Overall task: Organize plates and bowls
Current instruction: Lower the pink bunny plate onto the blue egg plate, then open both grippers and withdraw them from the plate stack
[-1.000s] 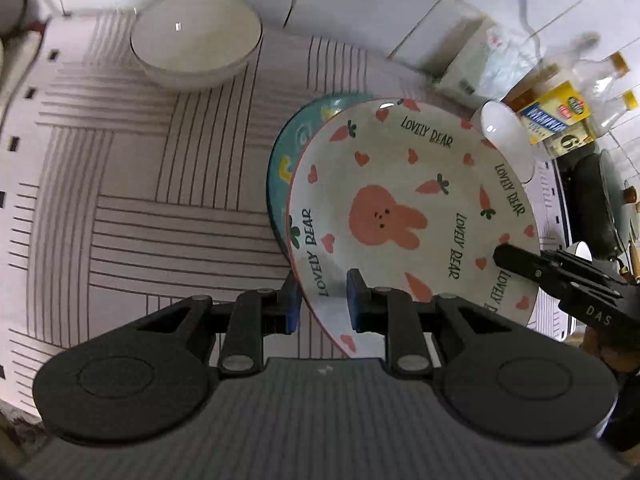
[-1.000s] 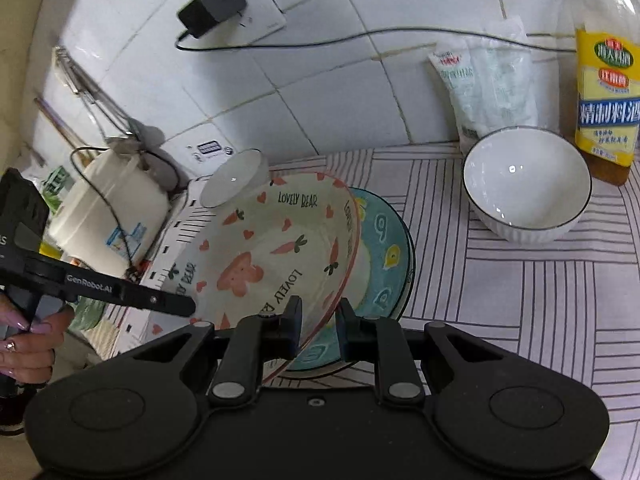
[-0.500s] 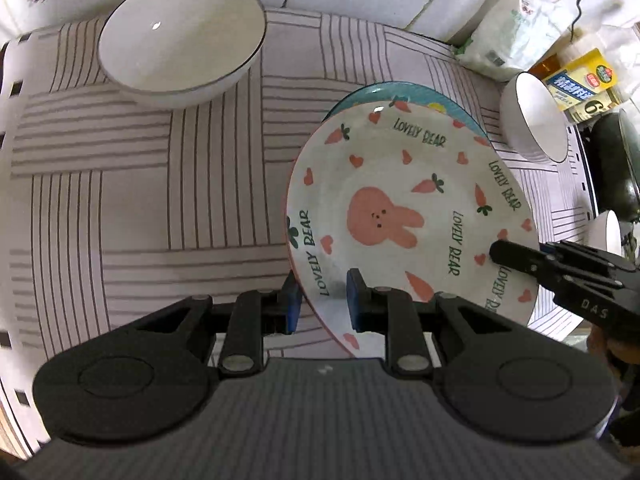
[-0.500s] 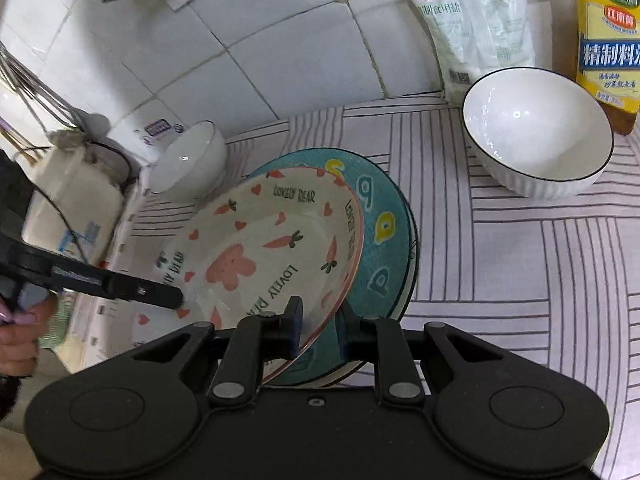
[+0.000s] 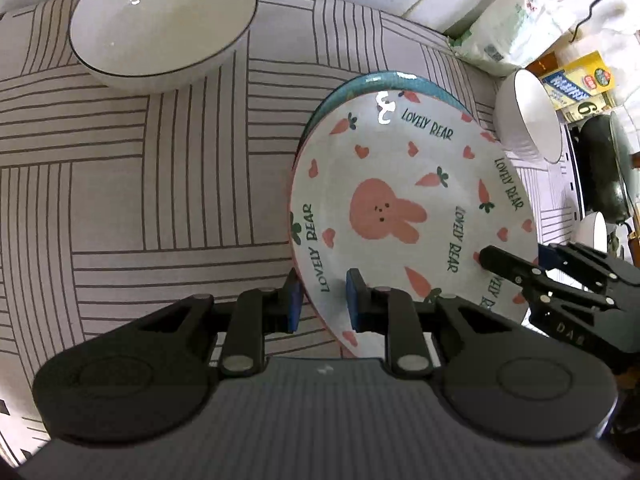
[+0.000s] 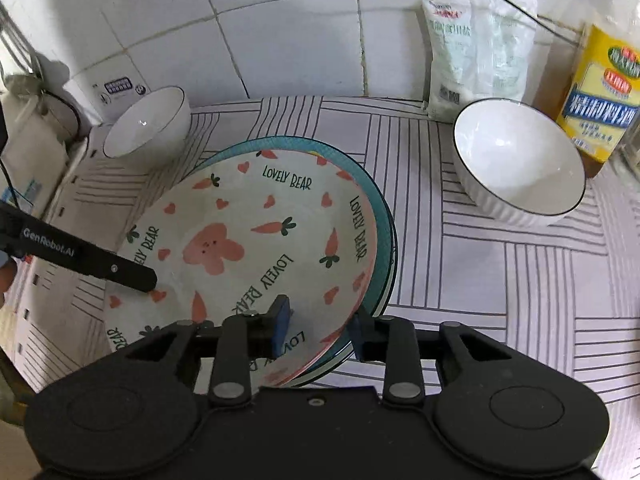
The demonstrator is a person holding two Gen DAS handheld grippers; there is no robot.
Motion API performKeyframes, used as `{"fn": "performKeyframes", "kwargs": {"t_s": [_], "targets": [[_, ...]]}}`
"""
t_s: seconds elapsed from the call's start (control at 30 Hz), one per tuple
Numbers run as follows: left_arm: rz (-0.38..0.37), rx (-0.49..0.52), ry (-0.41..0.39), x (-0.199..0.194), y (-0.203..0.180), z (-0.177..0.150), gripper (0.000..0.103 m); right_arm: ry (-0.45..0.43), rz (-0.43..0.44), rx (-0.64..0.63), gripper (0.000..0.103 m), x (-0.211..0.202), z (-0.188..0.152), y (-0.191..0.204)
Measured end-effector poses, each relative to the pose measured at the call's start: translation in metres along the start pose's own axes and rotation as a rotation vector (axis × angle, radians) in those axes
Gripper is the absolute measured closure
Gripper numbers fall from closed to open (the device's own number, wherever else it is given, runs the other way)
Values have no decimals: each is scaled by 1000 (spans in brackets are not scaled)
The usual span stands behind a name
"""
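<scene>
Left tongs (image 5: pixel 320 300) straddle the near rim of the rabbit plate (image 5: pixel 400 208), pads on either side of the rim; a gap shows beside each pad, so the pinch looks loose at best. Right tongs (image 6: pixel 318 326) sit on the opposite rim, inner pad on the plate face, outer pad outside both rims; cannot tell whether they squeeze.

The rabbit plate lies tilted on the teal plate (image 6: pixel 376 196), nearly nested, on the striped surface (image 5: pixel 120 200). Judgement: plate stacking almost done; release and withdrawal remain.

Beyond: one white bowl (image 5: pixel 160 24) at far left, another white bowl (image 6: pixel 520 160) at far right, well apart, not yet stacked. Salt bag (image 6: pixel 476 44) and yellow-labelled bottle (image 6: pixel 600 92) stand against the tiled wall.
</scene>
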State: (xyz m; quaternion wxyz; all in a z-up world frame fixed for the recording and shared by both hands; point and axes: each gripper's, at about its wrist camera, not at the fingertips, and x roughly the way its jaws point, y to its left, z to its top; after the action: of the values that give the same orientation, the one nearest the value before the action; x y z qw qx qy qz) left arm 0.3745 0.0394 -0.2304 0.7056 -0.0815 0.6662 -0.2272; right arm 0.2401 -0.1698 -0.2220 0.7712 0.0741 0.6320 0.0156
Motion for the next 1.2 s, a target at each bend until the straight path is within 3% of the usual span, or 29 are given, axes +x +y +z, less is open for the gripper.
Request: {"fn": "performKeyframes", "kwargs": {"t_s": [0.1, 0.3, 0.5, 0.7, 0.8, 0.97, 1.2], "targets": [[22, -5, 21, 3, -4, 0, 81, 53, -64, -33, 59, -2, 3, 12], [47, -50, 24, 2, -5, -2, 83, 62, -146, -74, 54, 2, 1, 25], [85, -35, 7, -2, -22, -12, 83, 64, -238, -124, 56, 9, -10, 35], [94, -77, -10, 0, -22, -23, 83, 21, -230, -165, 60, 5, -19, 36], [83, -104, -12, -4, -19, -32, 84, -15, -199, -126, 61, -8, -20, 26], [130, -98, -33, -16, -39, -45, 84, -93, -130, -79, 61, -40, -26, 6], [110, -119, -160, -63, -87, -60, 83, -187, -75, -46, 57, -91, -40, -42]]}}
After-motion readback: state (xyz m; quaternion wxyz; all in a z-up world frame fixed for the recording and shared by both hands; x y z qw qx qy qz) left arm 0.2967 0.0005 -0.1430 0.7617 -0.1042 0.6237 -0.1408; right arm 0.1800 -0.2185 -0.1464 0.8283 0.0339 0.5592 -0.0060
